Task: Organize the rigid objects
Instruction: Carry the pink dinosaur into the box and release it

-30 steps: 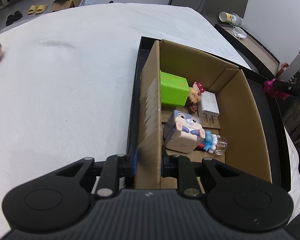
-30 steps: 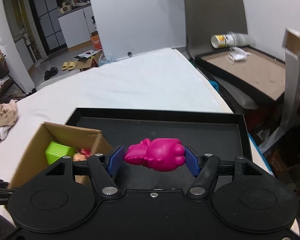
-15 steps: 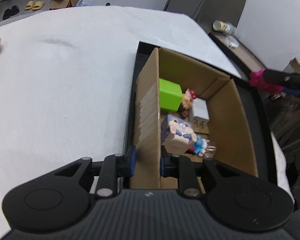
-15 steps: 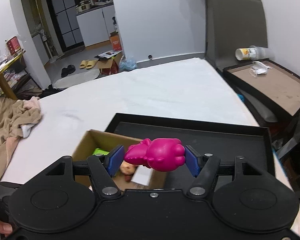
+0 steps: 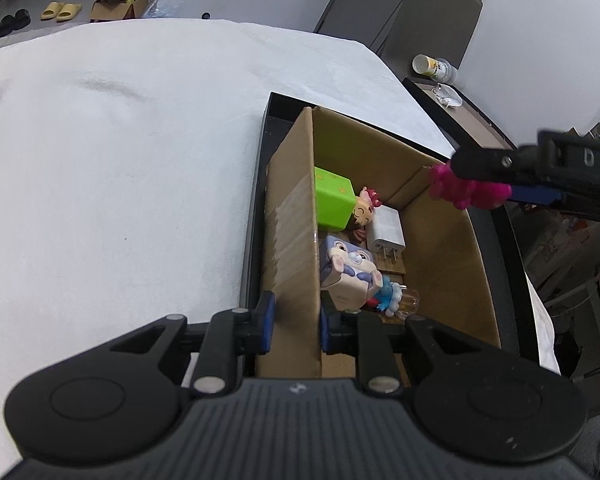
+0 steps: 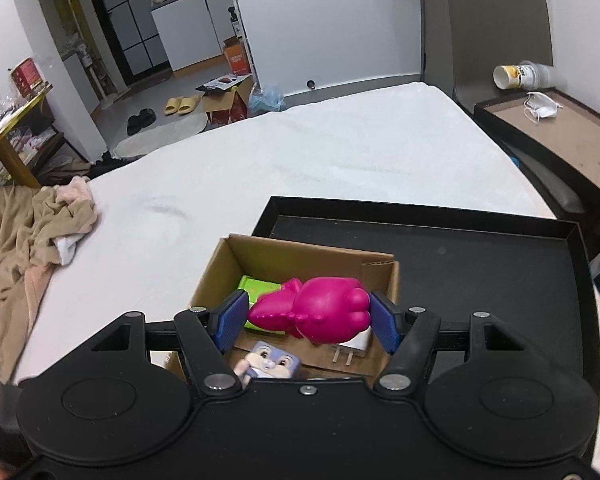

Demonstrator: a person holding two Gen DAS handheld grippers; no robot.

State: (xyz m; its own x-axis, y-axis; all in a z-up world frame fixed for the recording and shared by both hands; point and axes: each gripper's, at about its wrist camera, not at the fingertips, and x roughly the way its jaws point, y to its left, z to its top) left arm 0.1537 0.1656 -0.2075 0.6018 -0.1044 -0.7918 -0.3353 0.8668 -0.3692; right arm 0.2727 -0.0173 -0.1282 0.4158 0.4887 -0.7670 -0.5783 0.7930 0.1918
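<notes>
A brown cardboard box [image 5: 452,248] sits in a black tray [image 6: 500,280] on the white table. My left gripper [image 5: 294,322] is shut on the box's near left wall [image 5: 296,240]. Inside lie a green cube [image 5: 334,200], a small doll figure [image 5: 364,212], a white charger [image 5: 388,232], a rabbit-print cube [image 5: 348,268] and a blue-and-clear toy [image 5: 392,300]. My right gripper [image 6: 308,316] is shut on a magenta toy figure [image 6: 316,314], held above the box [image 6: 300,256]; from the left wrist view the magenta toy [image 5: 464,190] hangs over the box's far right corner.
A beige cloth pile [image 6: 40,224] lies at the table's left edge. A second framed tray [image 6: 560,136] with a white mask and a tipped cup [image 6: 516,74] stands at the right. The black tray floor to the right of the box is bare.
The right gripper has carried the magenta toy leftward from above the bare tray to above the box. The left gripper keeps its hold on the box wall.
</notes>
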